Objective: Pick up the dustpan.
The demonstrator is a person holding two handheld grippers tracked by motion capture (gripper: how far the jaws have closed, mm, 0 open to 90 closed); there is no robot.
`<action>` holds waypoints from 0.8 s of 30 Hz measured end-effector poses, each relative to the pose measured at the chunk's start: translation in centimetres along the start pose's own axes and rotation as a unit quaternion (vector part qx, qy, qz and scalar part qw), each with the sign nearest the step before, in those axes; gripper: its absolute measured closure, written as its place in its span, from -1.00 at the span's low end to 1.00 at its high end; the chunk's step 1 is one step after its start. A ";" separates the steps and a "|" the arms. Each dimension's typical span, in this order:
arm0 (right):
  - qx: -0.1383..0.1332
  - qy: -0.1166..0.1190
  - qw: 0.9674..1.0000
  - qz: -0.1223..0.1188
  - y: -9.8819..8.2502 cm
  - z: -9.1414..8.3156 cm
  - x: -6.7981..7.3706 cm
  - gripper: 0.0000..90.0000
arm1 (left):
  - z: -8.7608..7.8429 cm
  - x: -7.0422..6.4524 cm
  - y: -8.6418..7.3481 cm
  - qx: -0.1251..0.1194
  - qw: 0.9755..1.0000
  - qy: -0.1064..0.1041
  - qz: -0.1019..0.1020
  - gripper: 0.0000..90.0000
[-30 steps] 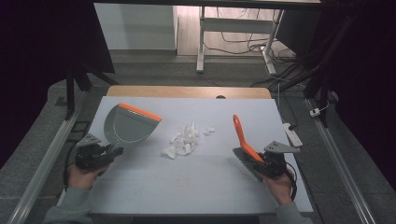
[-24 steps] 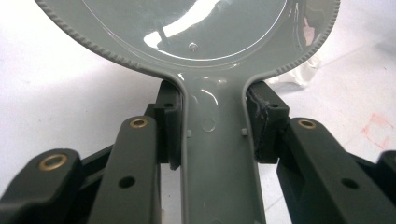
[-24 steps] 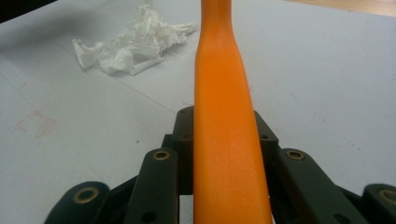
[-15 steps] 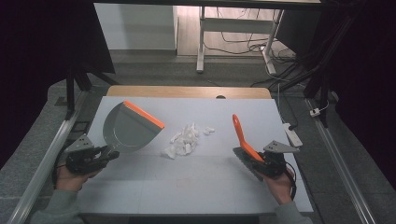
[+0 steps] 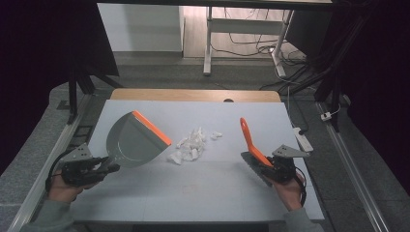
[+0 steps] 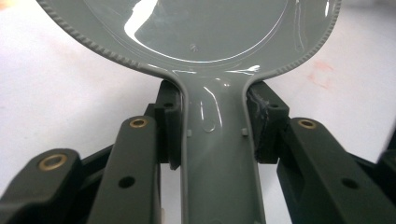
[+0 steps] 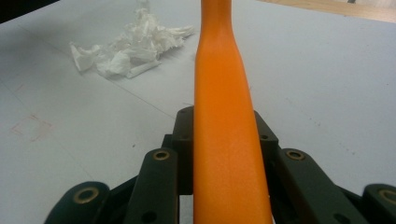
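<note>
Dustpan left, brush right, paper scraps between.
Left gripper (image 5: 109, 167) is clamped on the grey dustpan (image 5: 135, 141) handle, orange lip tipped toward the pile; right gripper (image 5: 265, 166) pinches the orange brush (image 5: 250, 140), handle pointing away up the table (image 5: 203, 193). Beyond both, mid-table, sit crumpled white scraps (image 5: 193, 144), just beside the pan's lip.

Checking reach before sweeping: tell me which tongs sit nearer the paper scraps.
Right, narrowly. The right tongs hold the brush beside the paper scraps; the left tongs sit farther off, behind the dustpan.
</note>
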State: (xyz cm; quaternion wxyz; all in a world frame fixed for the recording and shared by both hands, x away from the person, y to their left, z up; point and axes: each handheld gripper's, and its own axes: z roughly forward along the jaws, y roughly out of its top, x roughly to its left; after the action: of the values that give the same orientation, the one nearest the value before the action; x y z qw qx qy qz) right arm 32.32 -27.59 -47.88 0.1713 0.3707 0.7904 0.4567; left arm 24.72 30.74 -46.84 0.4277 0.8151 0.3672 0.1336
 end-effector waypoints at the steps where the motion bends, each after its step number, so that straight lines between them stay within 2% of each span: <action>1: 0.000 -0.002 1.000 -0.001 0.0 0.0 0.0 0.56 | -0.3 -0.2 -0.2 0.005 1.000 -0.016 0.015 0.36; 3: -0.001 -0.002 1.000 0.000 0.0 -0.1 -0.1 0.56 | -0.6 -0.3 -0.3 0.013 0.999 -0.024 0.021 0.36; 9: -0.005 -0.006 1.000 0.001 0.1 -0.2 -0.1 0.56 | -0.3 -0.5 -0.5 0.036 0.999 -0.024 0.026 0.36; 12: -0.005 -0.005 1.000 0.000 0.1 -0.2 -0.1 0.56 | 0.1 -0.7 -0.7 0.056 0.996 -0.054 0.049 0.36; 14: -0.004 -0.005 1.000 -0.001 0.1 -0.1 -0.1 0.56 | 0.4 -0.9 -0.7 0.067 0.994 -0.064 0.058 0.36; 15: -0.004 -0.005 1.000 -0.001 0.1 -0.1 -0.1 0.56 | 0.4 -0.9 -0.7 0.067 0.994 -0.064 0.058 0.36; 16: -0.003 -0.005 1.000 -0.001 0.1 -0.1 -0.1 0.56 | 0.6 -0.9 -0.8 0.075 0.993 -0.069 0.061 0.36; 21: -0.003 -0.004 1.000 -0.001 0.1 -0.1 0.0 0.56 | 0.7 -0.8 -0.9 0.079 0.992 -0.075 0.057 0.36; 24: -0.002 -0.005 1.000 -0.003 0.1 0.0 0.0 0.56 | 0.9 -0.9 -1.0 0.085 0.991 -0.082 0.060 0.36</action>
State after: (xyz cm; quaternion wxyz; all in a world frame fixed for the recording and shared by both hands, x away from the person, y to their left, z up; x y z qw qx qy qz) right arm 32.35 -27.55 -47.79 0.1769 0.3704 0.7896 0.4561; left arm 24.08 29.95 -48.08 0.3766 0.8772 0.2916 0.0603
